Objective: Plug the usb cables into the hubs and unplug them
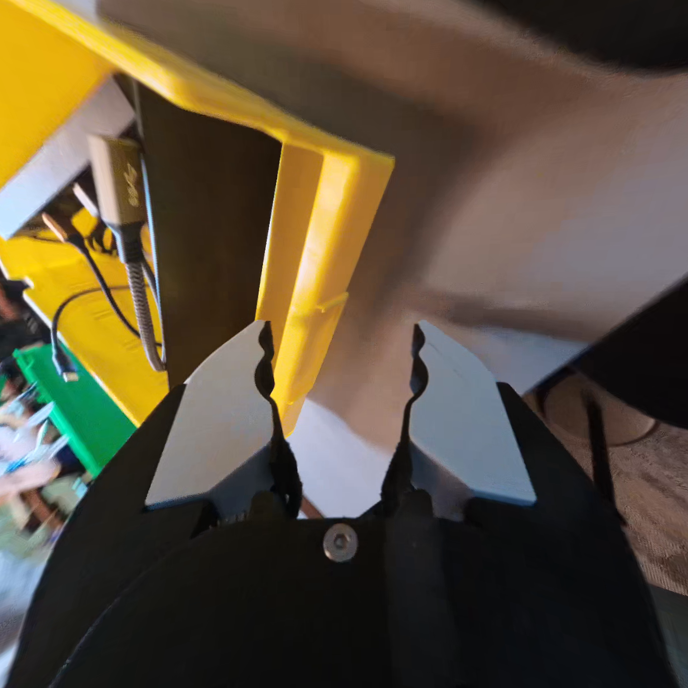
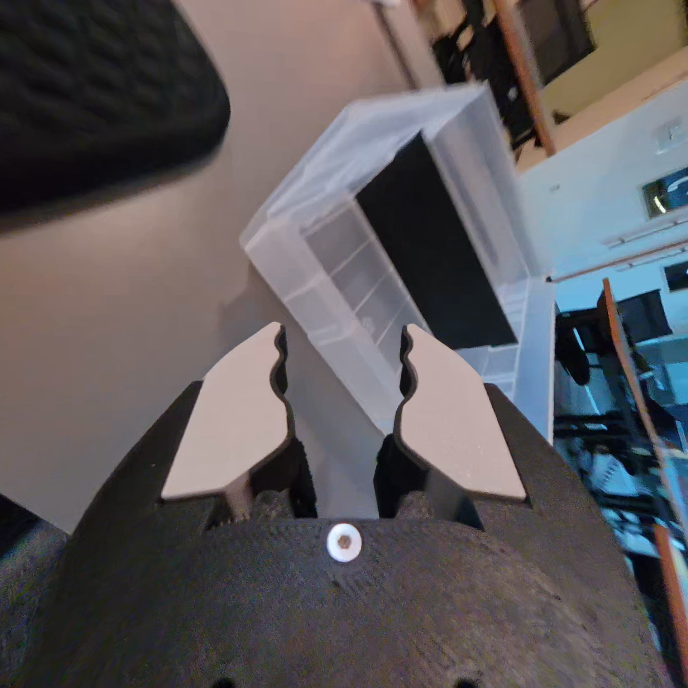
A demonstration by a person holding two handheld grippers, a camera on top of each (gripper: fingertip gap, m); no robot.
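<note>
In the left wrist view a yellow bin (image 1: 327, 231) lies at the upper left. It holds a grey hub (image 1: 56, 163), a grey USB plug with a braided cable (image 1: 119, 193), a thin black cable (image 1: 96, 275) and a tall dark panel (image 1: 212, 231). My left gripper (image 1: 342, 327) is open and empty, its tips beside the bin's near corner. In the right wrist view my right gripper (image 2: 342, 331) is open and empty, just in front of a clear plastic bin (image 2: 335, 238) with a black panel (image 2: 428, 245) inside. Both views are tilted and blurred.
A green bin (image 1: 78, 405) with packets sits at the left edge of the left wrist view. A pale tabletop (image 2: 111, 298) carries both bins. A large black shape (image 2: 93, 100) lies at the upper left. Room furniture shows at the right (image 2: 633, 372).
</note>
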